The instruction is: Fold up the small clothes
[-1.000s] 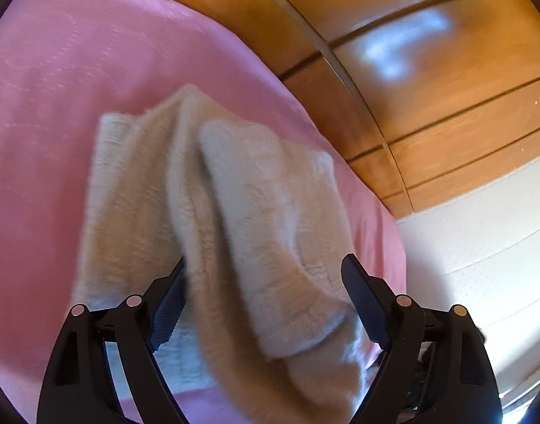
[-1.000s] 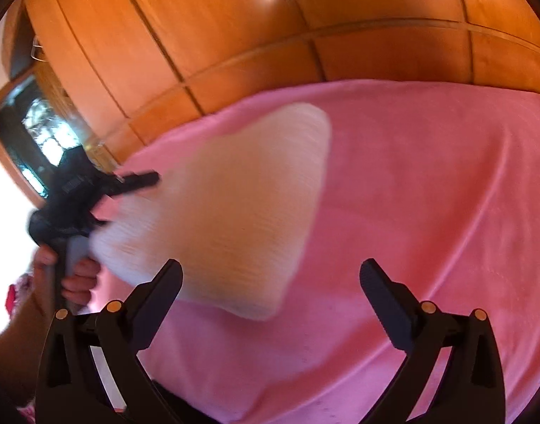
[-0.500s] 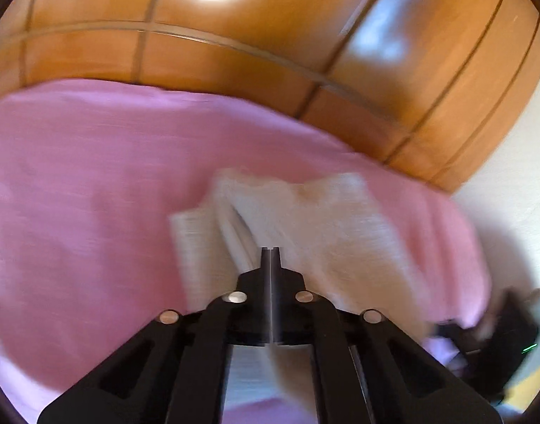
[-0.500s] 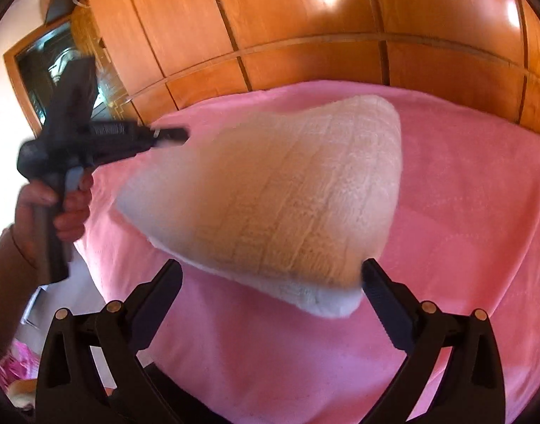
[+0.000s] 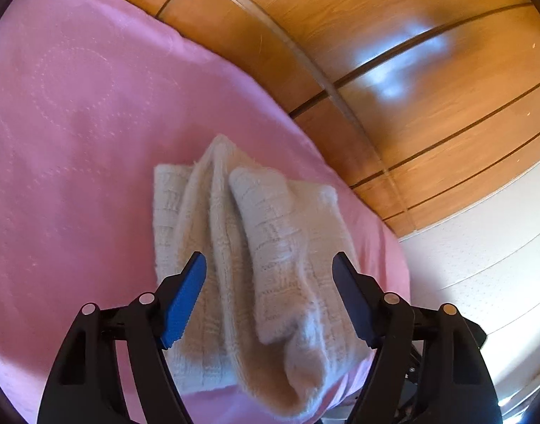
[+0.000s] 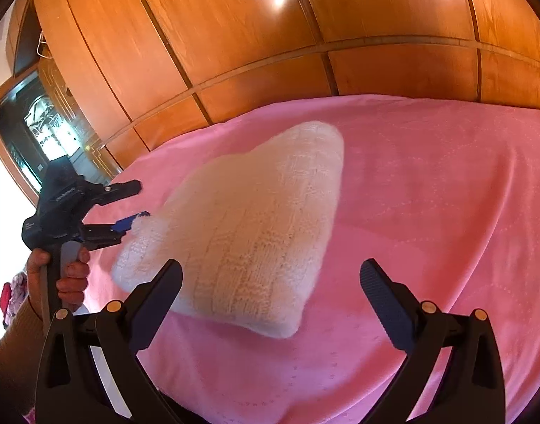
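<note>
A cream knitted garment [image 5: 256, 265] lies bunched in loose lengthwise folds on a pink bedspread [image 5: 75, 123], with wooden wardrobe panels [image 6: 270, 35] rising behind the bed. The left gripper [image 5: 270, 282] hovers over the garment's near end, its jaws opening with the knit below and between the blue-padded fingers [image 5: 185, 293], which do not press on it. The right gripper [image 6: 270, 293] has its fingers spread wide and holds nothing; the garment sits ahead of them, nearer the left finger [image 6: 160, 296] than the right, and appears to run a little behind that finger's tip. In the right view the left gripper is seen from the side at the garment's far-left corner, one pad just beside the fuzzy edge, gripped by the person's hand [image 6: 61, 275] in a tan sleeve [image 6: 8, 353].

The step in hand looks like re-gripping for the next fold. Done well, each gripper should take a single clean corner or edge rather than a thick bunch, lift only enough to clear the bedspread, and lay the fold flat so the ridges now standing up are smoothed out.

The garment's kind is unclear: no sleeve, neck or hem can be picked out. Its near end runs under the left gripper and out of frame, and motion blur softens its edges in both views. How many layers are already folded cannot be told.
</note>
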